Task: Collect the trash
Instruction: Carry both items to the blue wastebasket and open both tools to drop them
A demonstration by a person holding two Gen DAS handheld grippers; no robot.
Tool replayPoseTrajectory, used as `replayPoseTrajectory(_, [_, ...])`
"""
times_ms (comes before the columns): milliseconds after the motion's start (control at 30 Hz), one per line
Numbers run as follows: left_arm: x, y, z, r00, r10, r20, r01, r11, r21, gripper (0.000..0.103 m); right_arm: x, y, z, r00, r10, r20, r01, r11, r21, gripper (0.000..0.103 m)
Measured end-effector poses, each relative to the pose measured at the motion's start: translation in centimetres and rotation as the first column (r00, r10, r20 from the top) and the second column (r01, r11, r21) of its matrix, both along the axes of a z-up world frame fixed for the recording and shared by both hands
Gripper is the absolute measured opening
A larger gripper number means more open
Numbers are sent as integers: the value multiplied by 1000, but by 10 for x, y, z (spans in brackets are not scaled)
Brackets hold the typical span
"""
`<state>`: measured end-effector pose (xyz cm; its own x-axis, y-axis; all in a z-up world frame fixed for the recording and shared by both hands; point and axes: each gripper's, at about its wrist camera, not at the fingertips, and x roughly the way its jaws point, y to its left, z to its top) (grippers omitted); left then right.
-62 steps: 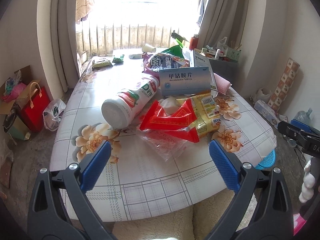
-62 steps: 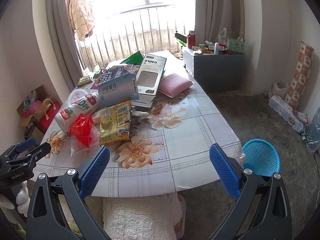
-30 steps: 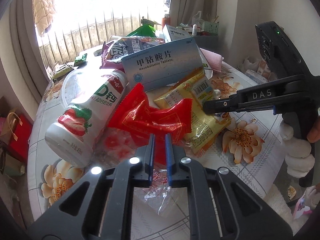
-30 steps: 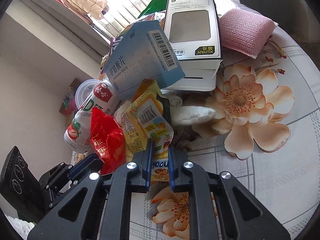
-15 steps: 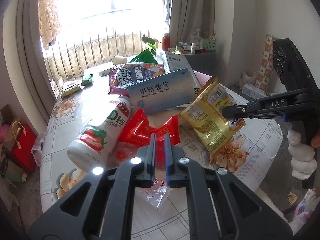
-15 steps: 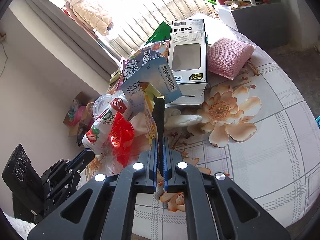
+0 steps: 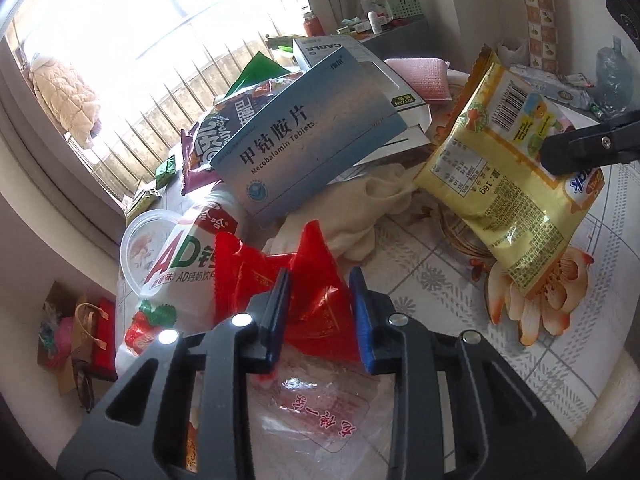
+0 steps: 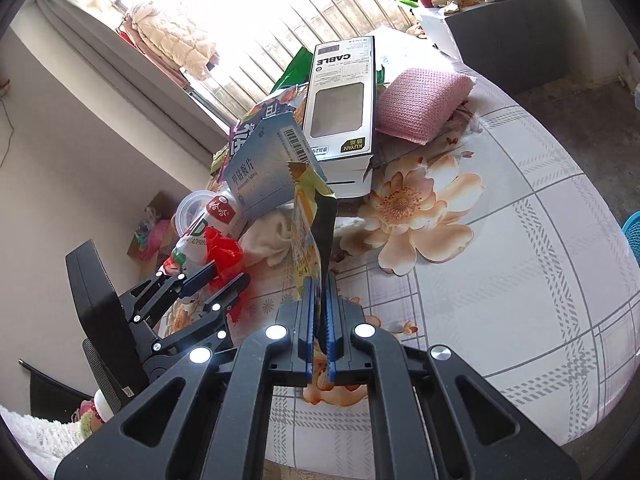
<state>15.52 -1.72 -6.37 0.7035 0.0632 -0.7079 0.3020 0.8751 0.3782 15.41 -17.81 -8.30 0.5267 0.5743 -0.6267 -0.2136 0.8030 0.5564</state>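
— What's the left gripper (image 7: 320, 304) got?
— Its jaws are part open around the red wrapper (image 7: 308, 280) on the counter (image 8: 500, 280).
— And the right gripper (image 8: 319, 312)?
— Jaws clamped on the yellow snack bag (image 7: 508, 184), held above the counter.

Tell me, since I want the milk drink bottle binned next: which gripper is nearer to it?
Left. The left gripper, its jaws around the red wrapper, sits right beside the AD milk bottle; the right gripper grips the yellow snack packet farther off.
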Motion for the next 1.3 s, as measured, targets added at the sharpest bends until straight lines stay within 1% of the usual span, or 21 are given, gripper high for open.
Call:
replayPoseTrajectory(67, [-3,1,2,1000,-6,29,5,1000,19,19,1,-2,-4,1000,8,-1,-8,1000,13,5])
replayPoseTrajectory(167, [-13,1,14,996,-20,90,15,998,54,13,2,-3,-7,1000,20,11,-20,999,28,5])
replayPoseTrajectory(333, [-32,4,51,980,-5,199,-9,998,68,11,-5,-13,4,997,23,71,-27,998,61,5])
replayPoseTrajectory(400, [-39,4,72,969,5,247,-17,999,49,11,-10,-20,12,994,15,104,-23,997,76,5])
replayPoseTrajectory(467, [-48,3,95,961,2,276,1,1000,-11,11,-18,-30,21,990,1,143,-14,996,89,5])
replayPoseTrajectory(500, [-51,3,106,960,-2,280,19,998,-55,11,-23,-36,26,986,-12,166,-3,996,92,5])
replayPoseTrajectory(567, [-50,-3,125,966,-32,258,74,985,-157,11,-34,-50,34,978,-44,204,27,996,89,5])
replayPoseTrajectory(633, [-48,-16,137,972,-86,216,145,952,-270,11,-44,-68,40,969,-92,228,74,993,87,5])
replayPoseTrajectory(700, [-41,-39,140,971,-171,166,223,900,-375,11,-55,-93,43,959,-156,237,137,986,92,5])
replayPoseTrajectory(733, [-36,-54,141,965,-218,144,259,869,-421,11,-61,-107,43,952,-193,236,174,980,95,5])
replayPoseTrajectory(800, [-24,-92,138,943,-318,95,322,805,-497,11,-75,-140,42,933,-278,228,261,960,100,5])
replayPoseTrajectory(867, [-6,-138,128,911,-411,41,361,742,-564,11,-88,-178,38,903,-377,205,362,926,106,5])
replayPoseTrajectory(900, [3,-162,123,892,-451,9,368,717,-592,11,-94,-197,33,884,-428,188,415,903,107,5])
replayPoseTrajectory(967, [22,-215,104,846,-529,-72,363,669,-648,11,-104,-237,22,837,-528,141,517,849,110,5])
replayPoseTrajectory(1000, [31,-242,92,821,-559,-113,352,652,-672,11,-107,-256,15,812,-573,115,564,819,104,5])
replayPoseTrajectory(1033, [39,-268,80,797,-585,-154,340,644,-685,11,-109,-274,7,784,-614,87,607,789,94,5])
replayPoseTrajectory(1067, [46,-296,64,768,-610,-197,332,642,-691,11,-110,-291,-3,759,-649,57,644,760,87,5])
replayPoseTrajectory(1167, [61,-372,14,706,-627,-329,290,680,-673,11,-103,-334,-40,696,-716,-46,717,692,84,5])
replayPoseTrajectory(1200, [64,-393,-4,691,-620,-372,271,699,-662,11,-98,-345,-54,684,-726,-75,729,679,85,5])
replayPoseTrajectory(1267, [72,-426,-39,667,-600,-442,241,735,-634,11,-85,-362,-80,645,-752,-133,763,644,57,5])
replayPoseTrajectory(1300, [74,-440,-56,656,-590,-470,227,749,-622,11,-78,-372,-93,636,-755,-158,769,636,56,5])
